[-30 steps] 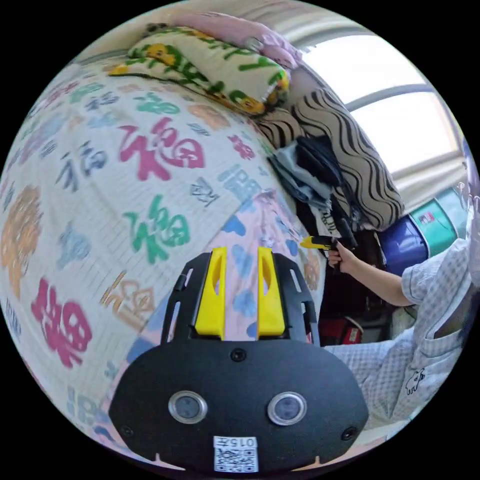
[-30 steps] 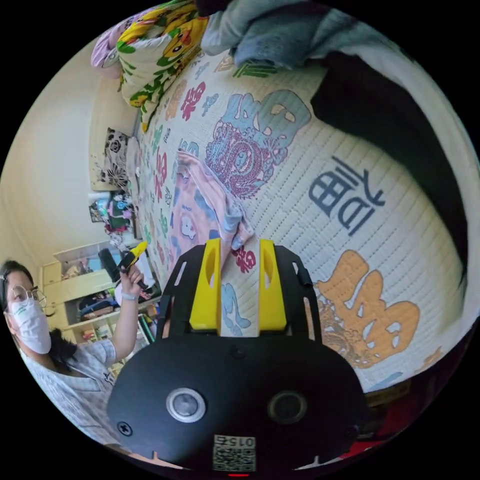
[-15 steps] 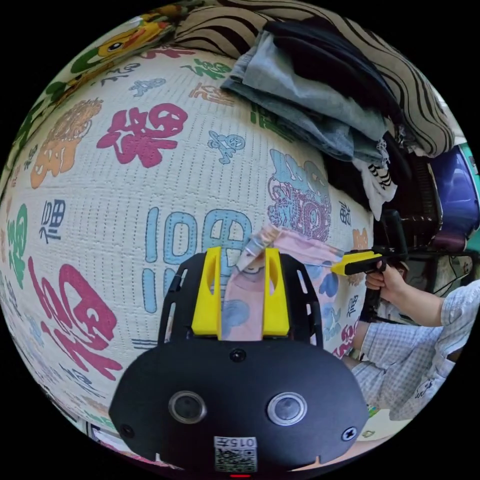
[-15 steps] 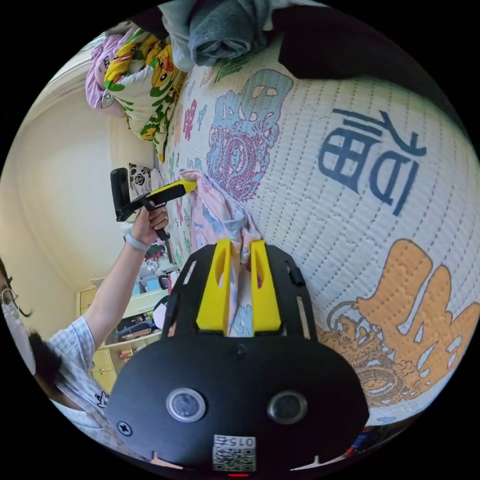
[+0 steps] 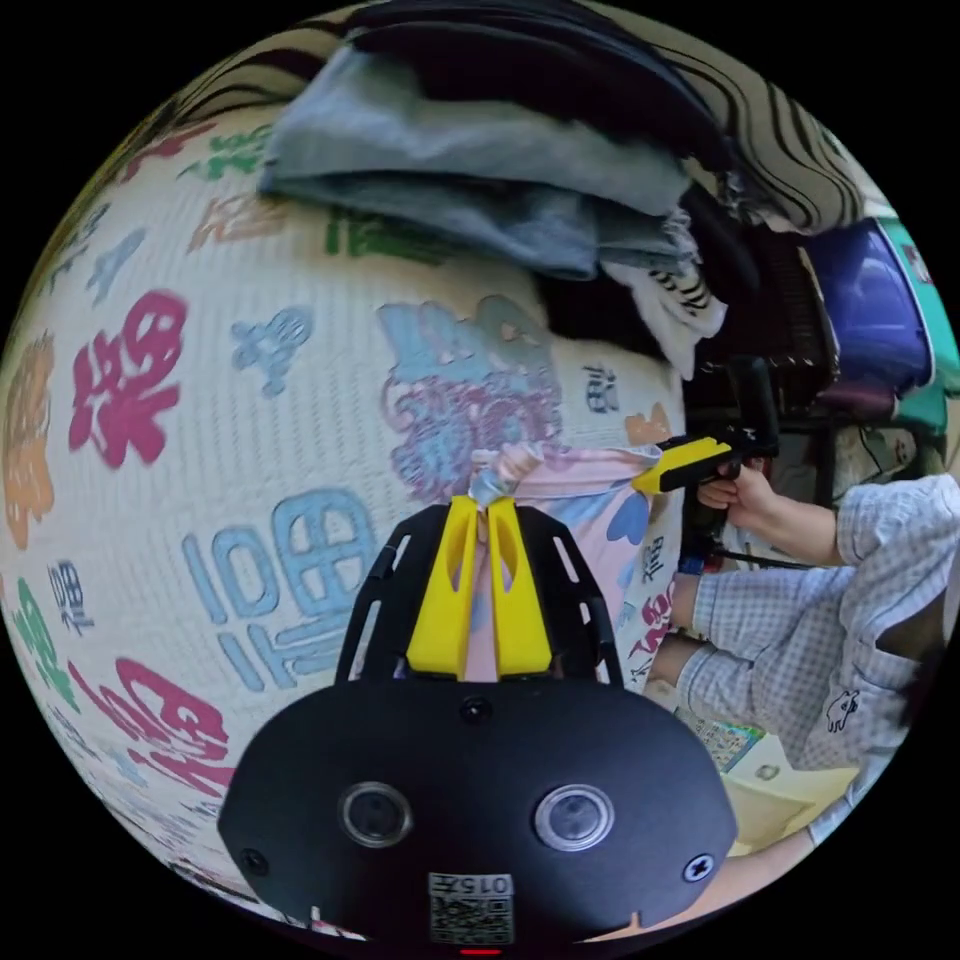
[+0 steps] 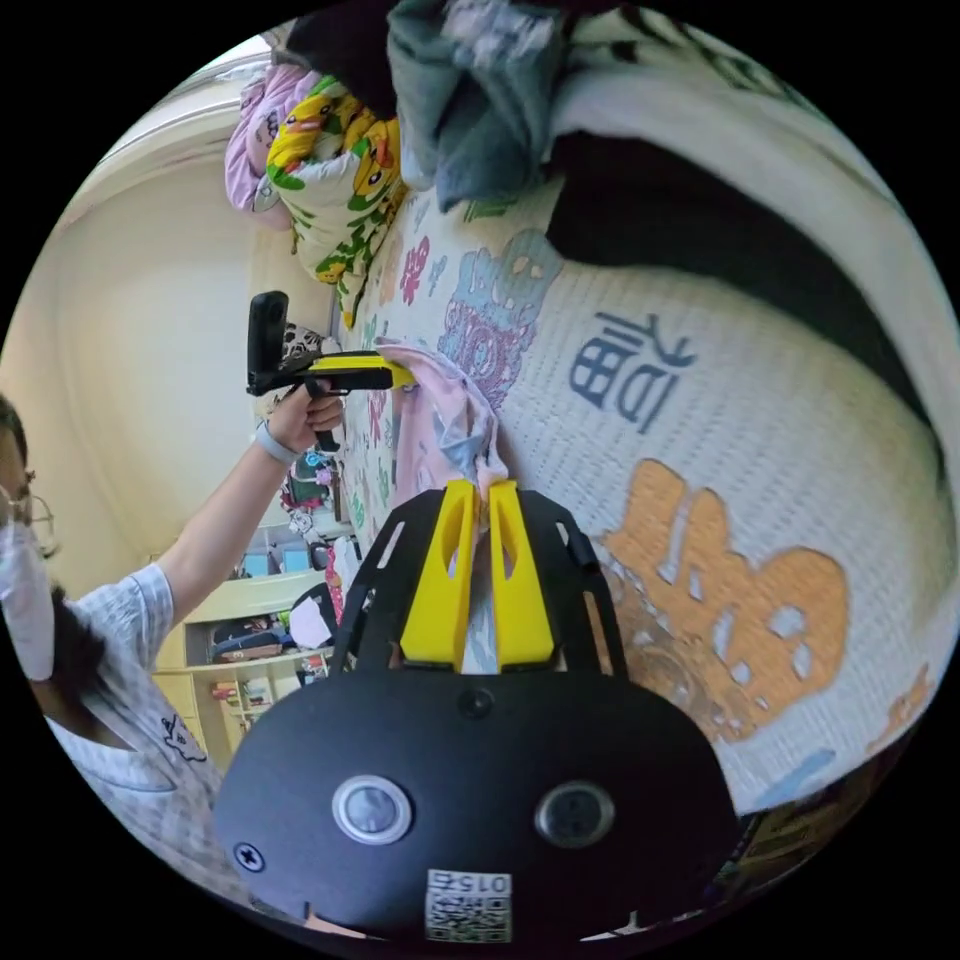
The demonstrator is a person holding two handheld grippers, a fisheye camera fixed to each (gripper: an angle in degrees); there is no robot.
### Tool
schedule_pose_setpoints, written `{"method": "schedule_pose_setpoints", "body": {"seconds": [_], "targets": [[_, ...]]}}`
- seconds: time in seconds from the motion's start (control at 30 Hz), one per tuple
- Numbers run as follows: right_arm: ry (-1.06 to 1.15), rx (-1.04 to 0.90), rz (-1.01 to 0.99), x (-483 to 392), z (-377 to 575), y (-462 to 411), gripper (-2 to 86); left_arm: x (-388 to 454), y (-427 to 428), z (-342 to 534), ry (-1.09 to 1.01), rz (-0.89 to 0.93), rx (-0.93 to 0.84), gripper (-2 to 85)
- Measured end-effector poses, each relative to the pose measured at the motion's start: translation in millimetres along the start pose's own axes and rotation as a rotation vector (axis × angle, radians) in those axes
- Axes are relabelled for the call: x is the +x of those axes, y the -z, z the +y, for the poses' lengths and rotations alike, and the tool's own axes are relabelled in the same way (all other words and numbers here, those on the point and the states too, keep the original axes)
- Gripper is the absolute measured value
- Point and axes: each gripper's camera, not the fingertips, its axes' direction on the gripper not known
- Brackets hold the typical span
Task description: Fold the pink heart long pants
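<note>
In the left gripper view the lower pants (image 5: 590, 510) are hidden behind the left gripper (image 5: 487, 510), and the bedspread (image 5: 200, 400) print is blurred. In the right gripper view the pile of clothes (image 6: 480, 90) is cut off by the top edge.

Two claws (image 5: 486, 503) (image 6: 482, 492), one pants (image 5: 590, 490).

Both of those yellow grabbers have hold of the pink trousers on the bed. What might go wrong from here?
Each gripper, left and right, pinches only a small bunched bit of the pink pants, so the cloth could slip out when pulled. The pile of grey clothes lies close by on the bedspread; the pants might drag against it.
</note>
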Motion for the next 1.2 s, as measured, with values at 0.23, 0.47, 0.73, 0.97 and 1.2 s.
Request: {"method": "schedule_pose_setpoints", "body": {"seconds": [0.23,0.47,0.73,0.97,1.2], "targets": [[-0.031,0.258,0.119,8,59,123,1.5,78,50,-51,-0.272,0.197,0.308,-0.2],[0.363,0.180,0.020,-78,120,84,1.8,78,113,29,-0.322,0.234,0.482,-0.3],[0.677,-0.168,-0.239,-162,235,-113,1.7,41,140,321,-0.053,0.267,0.744,-0.4],[0.861,-0.403,-0.080,-203,358,-316,1.9,17,94,524,0.235,0.309,0.914,-0.4],[1.032,-0.582,0.169,-218,452,-480,2.3,-18,19,679,0.501,0.406,1.019,-0.3]]}}
